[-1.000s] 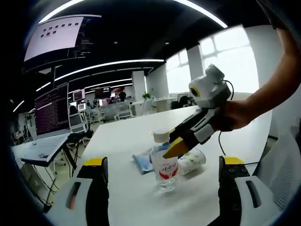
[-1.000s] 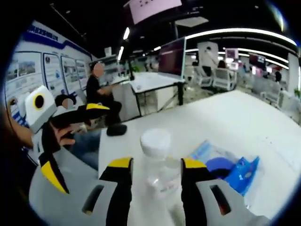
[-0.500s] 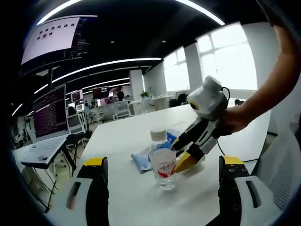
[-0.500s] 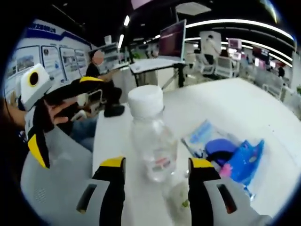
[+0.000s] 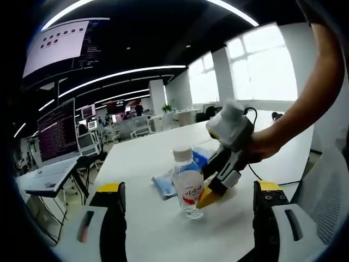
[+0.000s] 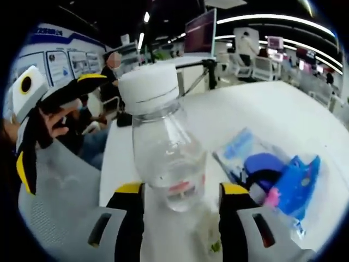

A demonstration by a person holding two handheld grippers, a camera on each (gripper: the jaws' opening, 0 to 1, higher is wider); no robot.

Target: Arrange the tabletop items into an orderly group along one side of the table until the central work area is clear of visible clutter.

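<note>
Right tongs (image 6: 177,194) spread, jaws flanking water bottle (image 6: 163,147) low on body, not clearly touching. Bottle upright on white surface (image 5: 163,218), long axis vertical, blue packet (image 6: 272,180) just beyond. Left tongs (image 5: 188,218) spread, farther back.

Water bottle (image 5: 187,188): clear plastic, white cap, red-and-white label, upright on the white table (image 5: 163,229). Blue packets (image 6: 272,177): flat pile just behind the bottle. Paper cup: largely hidden.
</note>
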